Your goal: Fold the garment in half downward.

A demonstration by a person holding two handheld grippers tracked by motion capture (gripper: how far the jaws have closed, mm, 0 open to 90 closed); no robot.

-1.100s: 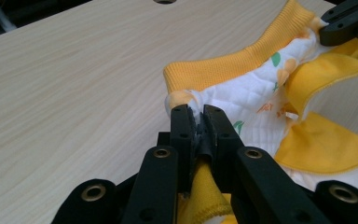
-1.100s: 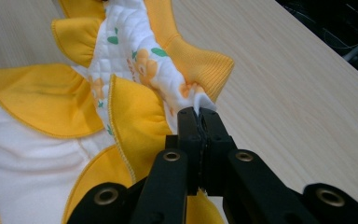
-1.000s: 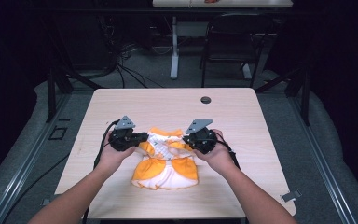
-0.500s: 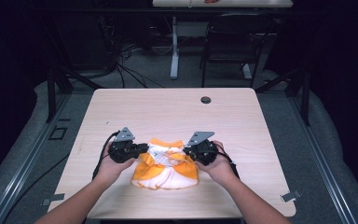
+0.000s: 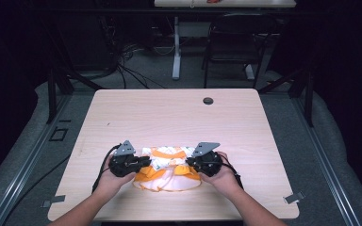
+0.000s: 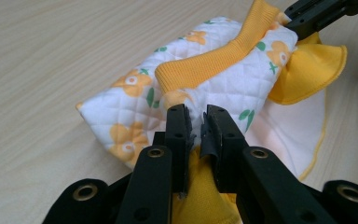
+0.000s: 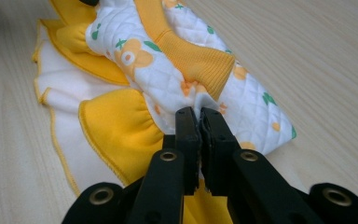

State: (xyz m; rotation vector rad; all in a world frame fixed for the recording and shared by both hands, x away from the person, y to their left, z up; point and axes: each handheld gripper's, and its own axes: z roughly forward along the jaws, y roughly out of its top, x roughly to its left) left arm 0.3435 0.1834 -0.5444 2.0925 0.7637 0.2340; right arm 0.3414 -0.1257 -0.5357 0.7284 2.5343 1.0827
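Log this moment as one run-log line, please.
left gripper: shut on garment | right gripper: shut on garment | garment: folded, yellow-white floral, on table near front edge | task: folding in progress

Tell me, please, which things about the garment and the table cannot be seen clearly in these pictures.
- Garment, high view: both ends hidden under the left gripper and right gripper.
- Garment's type: folded, cannot tell.
- Small dark disc on the table: too small to identify.
- Left gripper view: cloth behind the jaws hidden.

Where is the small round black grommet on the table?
In the high view, the round black grommet sits near the wooden table's far edge, right of centre, beyond the folded garment.
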